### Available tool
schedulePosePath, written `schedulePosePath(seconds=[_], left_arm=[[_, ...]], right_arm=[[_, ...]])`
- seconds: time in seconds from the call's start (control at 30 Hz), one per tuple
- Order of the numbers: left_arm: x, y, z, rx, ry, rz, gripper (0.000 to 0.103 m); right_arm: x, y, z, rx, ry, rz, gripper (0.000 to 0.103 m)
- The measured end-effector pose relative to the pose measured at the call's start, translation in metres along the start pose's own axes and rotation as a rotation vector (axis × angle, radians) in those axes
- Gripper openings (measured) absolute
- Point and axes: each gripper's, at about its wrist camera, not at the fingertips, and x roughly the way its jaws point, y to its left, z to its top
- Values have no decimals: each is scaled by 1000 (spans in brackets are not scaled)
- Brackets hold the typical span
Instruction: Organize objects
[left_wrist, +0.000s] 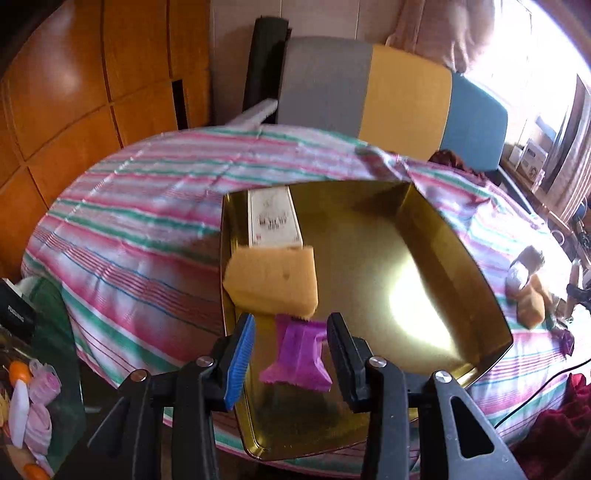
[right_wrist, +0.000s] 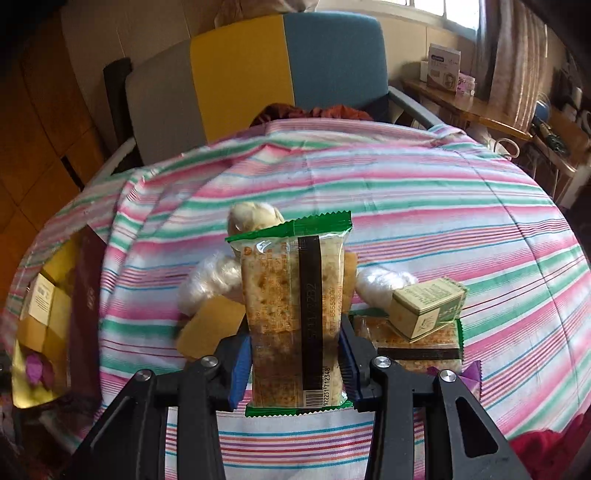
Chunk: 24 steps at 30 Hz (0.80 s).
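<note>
A round table wears a striped cloth (right_wrist: 406, 206) in pink, green and white. A gold tin tray (left_wrist: 461, 258) sits on the cloth near the table's front edge.

The left gripper (left_wrist: 291, 354) hangs over the tray's near end. Its tongs are a little apart and they hold nothing. A purple packet (left_wrist: 297, 354) lies flat on the tray floor under the gap, and the tongs do not touch it. Just past the packet lies a yellow sponge (left_wrist: 273, 280) against the tray's left wall. Behind the sponge, a white box (left_wrist: 273, 218) lies along the same wall, up to the far corner.

The right gripper (right_wrist: 295, 354) is clamped on a green-edged cracker pack (right_wrist: 291, 302). The pack stands up tall between the tongs, above the cloth.

On the cloth behind it sit 2 clear plastic-wrapped lumps (right_wrist: 210, 280), a pale bun (right_wrist: 255, 216) and another yellow sponge (right_wrist: 207, 325). To the right, a small green tin (right_wrist: 428, 306) rests on top of a second cracker pack (right_wrist: 417, 350), toward the table's front edge.
</note>
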Motion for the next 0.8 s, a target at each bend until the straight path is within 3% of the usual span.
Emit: schedulePosePath(seconds=[0.1,0.23,0.43,0.63,0.8], left_arm=[[-2,2,2,-8,-14,-11,41],[-2,5,2,-16,-23,-16,41],[-4,16,0,-49,-28,-21,41],[-4,38,-2,-104,-34,-11,41],[-3,56,-5,-149,-33,-5,41]], right_arm=[[-25,30,10,-40,-29,79,42],[-42,105,17,-185,-19,194,42],[-25,241,-11,-455,122,349,42],[24,337,-51,-638,291,324,42],[60,362,-77,-667,391,263,42]])
